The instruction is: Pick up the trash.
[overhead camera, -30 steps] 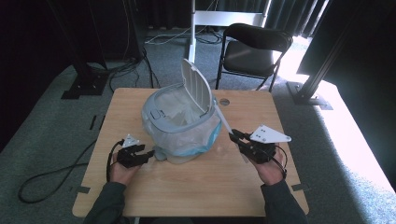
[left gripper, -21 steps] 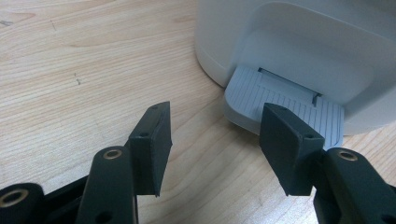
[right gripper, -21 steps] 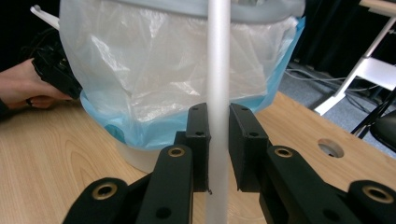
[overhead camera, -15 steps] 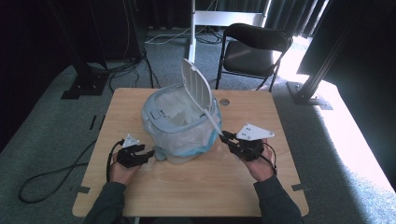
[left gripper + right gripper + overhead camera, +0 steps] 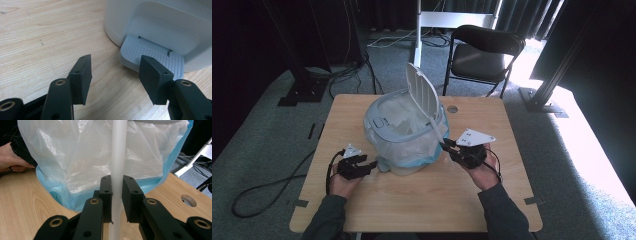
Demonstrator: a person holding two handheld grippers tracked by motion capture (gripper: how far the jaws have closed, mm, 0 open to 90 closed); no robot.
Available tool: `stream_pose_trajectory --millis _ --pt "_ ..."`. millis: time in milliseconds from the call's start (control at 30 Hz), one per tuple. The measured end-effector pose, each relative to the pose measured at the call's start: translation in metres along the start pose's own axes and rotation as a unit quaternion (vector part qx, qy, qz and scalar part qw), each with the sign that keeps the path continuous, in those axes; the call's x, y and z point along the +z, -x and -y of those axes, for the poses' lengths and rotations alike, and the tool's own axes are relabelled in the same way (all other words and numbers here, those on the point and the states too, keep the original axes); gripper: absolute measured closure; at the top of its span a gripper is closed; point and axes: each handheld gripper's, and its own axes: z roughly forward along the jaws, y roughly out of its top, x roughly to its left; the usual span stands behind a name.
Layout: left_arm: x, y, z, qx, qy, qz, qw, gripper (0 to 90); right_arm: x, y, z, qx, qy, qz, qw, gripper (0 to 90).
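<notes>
A white pedal bin lined with a clear, blue-edged plastic bag stands mid-table with its lid raised. My left gripper rests low at the bin's left foot. Its jaws are open in the left gripper view, with the grey ribbed pedal just beyond them and nothing between. My right gripper is at the bin's right side. There its jaws are shut on a thin white rod-like strip that rises in front of the bag towards the rim.
The wooden table has a round hole behind the bin. A black chair stands beyond the far edge. Cables trail over the floor at the left. A hand shows past the bag.
My right gripper has moved left, closer to the bin, still holding the white strip. The left gripper and the bin have stayed put.
</notes>
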Motion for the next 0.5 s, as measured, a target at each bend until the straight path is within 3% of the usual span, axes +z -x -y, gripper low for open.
stream_pose_trajectory --millis 500 --pt "0.000 0.000 0.000 0.000 0.000 0.000 1.0000 44.1 -0.010 -0.005 -0.016 -0.013 0.019 0.000 0.9997 78.8"
